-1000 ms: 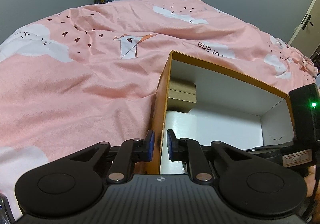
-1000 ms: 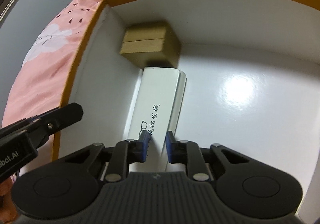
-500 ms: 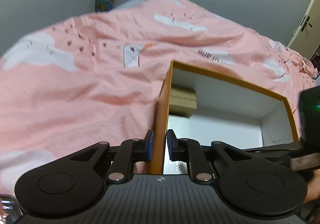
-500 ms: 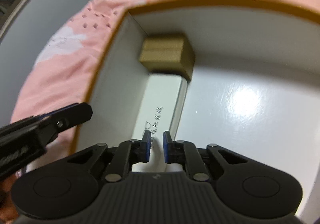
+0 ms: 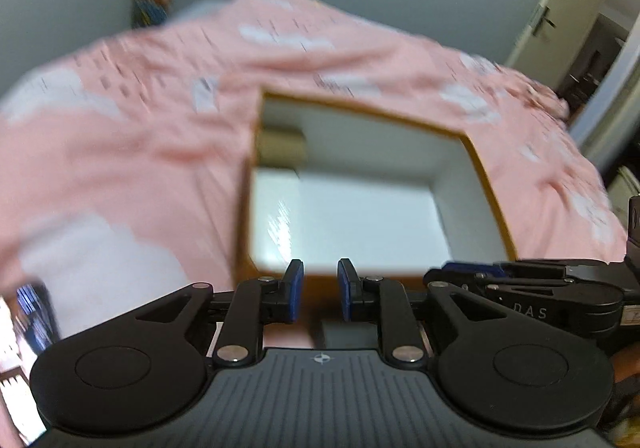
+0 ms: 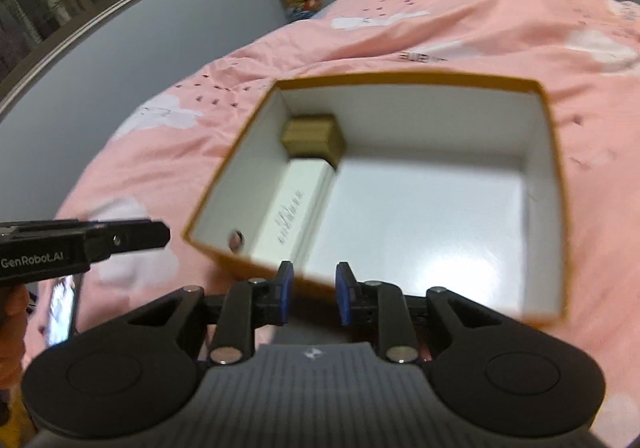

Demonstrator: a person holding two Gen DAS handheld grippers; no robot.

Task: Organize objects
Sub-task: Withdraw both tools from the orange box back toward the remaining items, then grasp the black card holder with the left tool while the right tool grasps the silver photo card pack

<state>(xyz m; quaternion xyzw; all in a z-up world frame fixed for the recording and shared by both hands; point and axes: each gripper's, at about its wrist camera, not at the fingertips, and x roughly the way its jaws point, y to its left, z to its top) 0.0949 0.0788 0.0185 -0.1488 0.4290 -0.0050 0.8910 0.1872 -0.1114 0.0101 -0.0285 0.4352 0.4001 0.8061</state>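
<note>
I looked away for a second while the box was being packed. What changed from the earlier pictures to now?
Both grippers pulled back from the orange box. The left gripper let go of its side wall; the right gripper released the white box. Both have just been opening, with nothing between their jaws. The white box and the brown box stayed along the wall.

Left gripper [image 5: 319,290], right gripper [image 6: 313,293]: jaws just opening, empty.

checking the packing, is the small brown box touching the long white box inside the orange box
Touching. The right wrist view shows the small brown box butted against the far end of the long white box, no gap visible.
</note>
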